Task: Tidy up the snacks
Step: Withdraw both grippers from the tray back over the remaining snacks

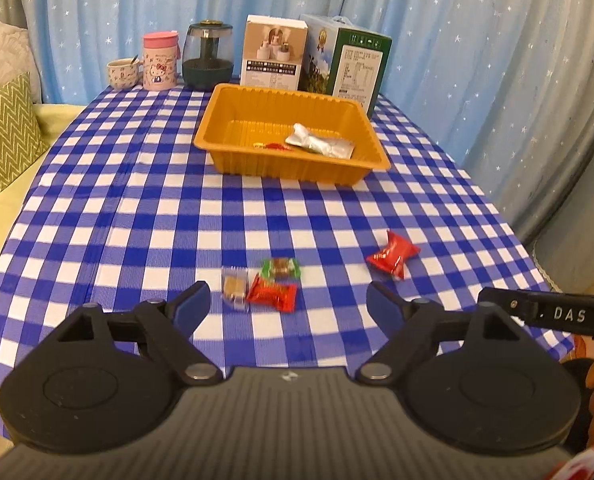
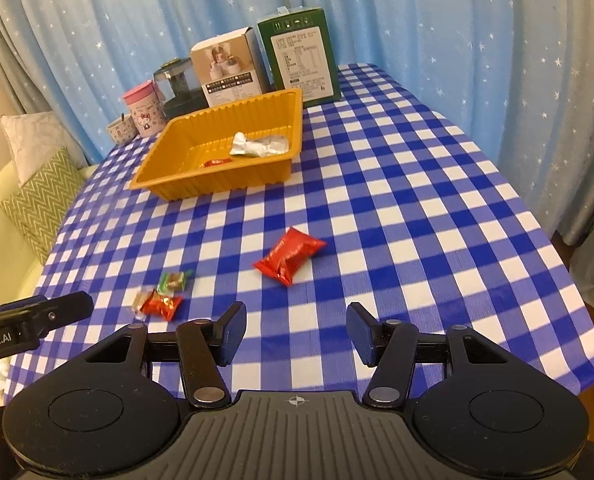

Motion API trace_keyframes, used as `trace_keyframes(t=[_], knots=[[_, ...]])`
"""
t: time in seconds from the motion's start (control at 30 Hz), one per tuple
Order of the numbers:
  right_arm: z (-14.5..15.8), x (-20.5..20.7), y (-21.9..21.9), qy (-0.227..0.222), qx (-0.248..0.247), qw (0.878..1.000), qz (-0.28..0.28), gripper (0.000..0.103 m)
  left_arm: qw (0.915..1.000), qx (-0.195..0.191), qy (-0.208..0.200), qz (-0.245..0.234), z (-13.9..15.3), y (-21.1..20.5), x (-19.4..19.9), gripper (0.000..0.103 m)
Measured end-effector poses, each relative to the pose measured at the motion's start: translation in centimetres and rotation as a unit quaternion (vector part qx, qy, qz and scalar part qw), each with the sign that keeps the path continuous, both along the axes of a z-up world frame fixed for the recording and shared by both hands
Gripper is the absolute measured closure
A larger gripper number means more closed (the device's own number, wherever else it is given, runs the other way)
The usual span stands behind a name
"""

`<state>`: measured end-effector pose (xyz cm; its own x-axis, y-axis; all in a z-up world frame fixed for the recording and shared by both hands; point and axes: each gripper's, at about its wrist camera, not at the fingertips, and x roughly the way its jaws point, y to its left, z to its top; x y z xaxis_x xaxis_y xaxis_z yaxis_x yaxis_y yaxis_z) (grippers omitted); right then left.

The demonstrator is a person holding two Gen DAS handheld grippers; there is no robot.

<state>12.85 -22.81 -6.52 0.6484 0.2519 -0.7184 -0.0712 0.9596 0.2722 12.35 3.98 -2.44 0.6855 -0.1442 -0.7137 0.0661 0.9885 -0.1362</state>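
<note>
Left wrist view: the left hand-held gripper (image 1: 288,303) hangs released over three small candies (image 1: 263,286) on the checked bench (image 1: 137,200). Right hand-held gripper (image 2: 296,331) is released too, empty, near a red snack packet (image 2: 289,255). Beyond, the orange tray (image 1: 233,120) holds a silver wrapper (image 1: 321,142); boxes (image 1: 273,52) and cups (image 1: 159,60) stand behind it.

Two wrist fisheyes side by side, angled down, sharing orange tray (image 1: 233,162) and checked tablecloth (image 1: 137,208)

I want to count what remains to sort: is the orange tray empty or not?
Not empty. The orange tray holds a silver packet and a small red packet on its floor.
</note>
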Motion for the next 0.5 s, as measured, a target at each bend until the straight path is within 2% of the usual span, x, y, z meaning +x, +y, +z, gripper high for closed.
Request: trace_keyframes(t=[0.5], knots=[[-0.55, -0.41, -0.61, 0.008, 0.003, 1.000, -0.003, 0.047, 0.9998, 0.004, 0.016, 0.012, -1.08, 0.65, -0.33, 0.019]])
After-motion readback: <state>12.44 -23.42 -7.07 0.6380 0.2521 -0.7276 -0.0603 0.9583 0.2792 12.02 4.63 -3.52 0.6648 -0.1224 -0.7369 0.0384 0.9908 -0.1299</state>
